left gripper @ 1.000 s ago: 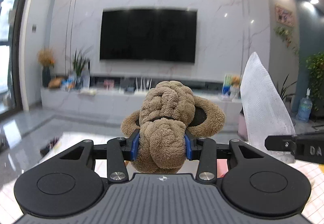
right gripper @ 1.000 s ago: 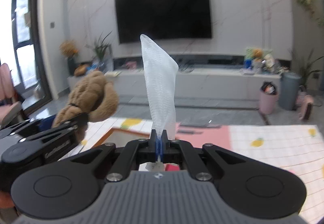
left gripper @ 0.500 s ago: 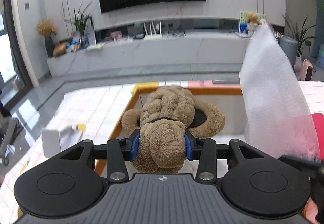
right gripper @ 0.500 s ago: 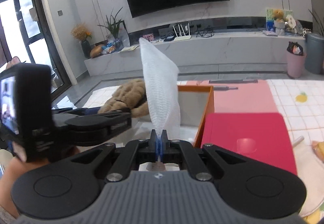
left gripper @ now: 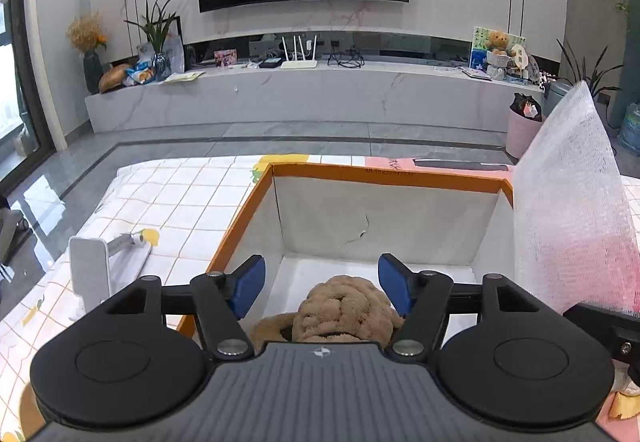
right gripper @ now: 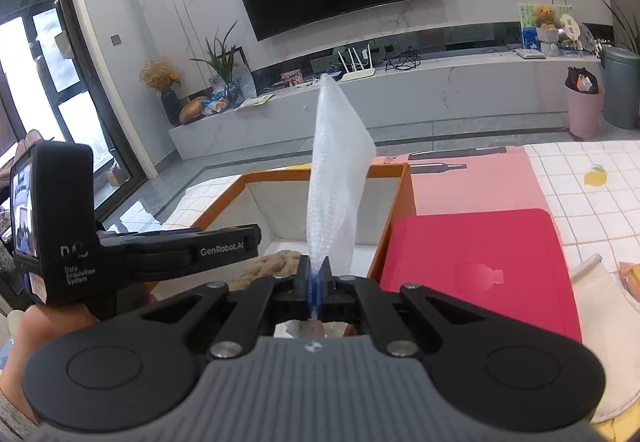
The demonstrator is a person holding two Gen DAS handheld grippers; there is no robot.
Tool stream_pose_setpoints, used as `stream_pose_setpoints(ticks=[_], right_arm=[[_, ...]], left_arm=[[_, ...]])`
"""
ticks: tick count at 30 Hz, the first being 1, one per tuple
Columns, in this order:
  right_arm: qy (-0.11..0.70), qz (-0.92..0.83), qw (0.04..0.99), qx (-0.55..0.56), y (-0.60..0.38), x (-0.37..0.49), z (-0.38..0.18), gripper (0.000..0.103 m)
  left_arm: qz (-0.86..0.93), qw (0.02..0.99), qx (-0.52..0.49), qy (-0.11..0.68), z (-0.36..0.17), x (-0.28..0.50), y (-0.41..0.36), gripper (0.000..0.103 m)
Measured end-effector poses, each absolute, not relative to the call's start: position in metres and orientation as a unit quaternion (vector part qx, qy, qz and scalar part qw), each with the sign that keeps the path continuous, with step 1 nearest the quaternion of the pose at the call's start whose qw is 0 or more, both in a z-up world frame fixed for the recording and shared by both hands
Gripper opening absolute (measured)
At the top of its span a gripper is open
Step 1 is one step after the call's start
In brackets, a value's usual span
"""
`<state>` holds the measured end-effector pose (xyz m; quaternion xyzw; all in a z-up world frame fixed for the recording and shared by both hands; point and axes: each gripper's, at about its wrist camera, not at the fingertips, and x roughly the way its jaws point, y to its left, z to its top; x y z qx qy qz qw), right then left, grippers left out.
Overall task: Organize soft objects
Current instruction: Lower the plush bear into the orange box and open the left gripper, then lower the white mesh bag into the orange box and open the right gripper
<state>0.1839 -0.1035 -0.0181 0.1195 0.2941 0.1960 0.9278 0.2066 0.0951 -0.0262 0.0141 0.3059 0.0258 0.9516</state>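
The left gripper (left gripper: 321,284), which was clamped on the brown plush toy (left gripper: 340,308), is now opening; both blue pads stand clear of the toy, which has dropped low into the orange-rimmed box (left gripper: 384,178). Both views have tipped downward, and the box now fills 12 o'clock ahead.

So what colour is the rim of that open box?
Orange. The box rim runs orange around pale inner walls, clearest in the left wrist view.
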Motion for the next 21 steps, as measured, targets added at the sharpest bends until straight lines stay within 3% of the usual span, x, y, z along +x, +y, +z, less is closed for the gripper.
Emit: stream_pose_setpoints(ticks=[8, 16, 21], right_arm=[[0.317, 0.221, 0.917, 0.096, -0.095, 0.183, -0.003, 0.000], [0.427, 0.284, 0.844, 0.158, -0.092, 0.214, 0.002, 0.000], [0.481, 0.254, 0.832, 0.106, -0.079, 0.230, -0.008, 0.000]], left_arm=[[0.037, 0.953, -0.005, 0.301, -0.006, 0.197, 0.112, 0.080], [0.052, 0.951, -0.044, 0.301, 0.001, 0.188, 0.141, 0.080], [0.060, 0.947, -0.048, 0.312, -0.001, 0.189, 0.153, 0.080]])
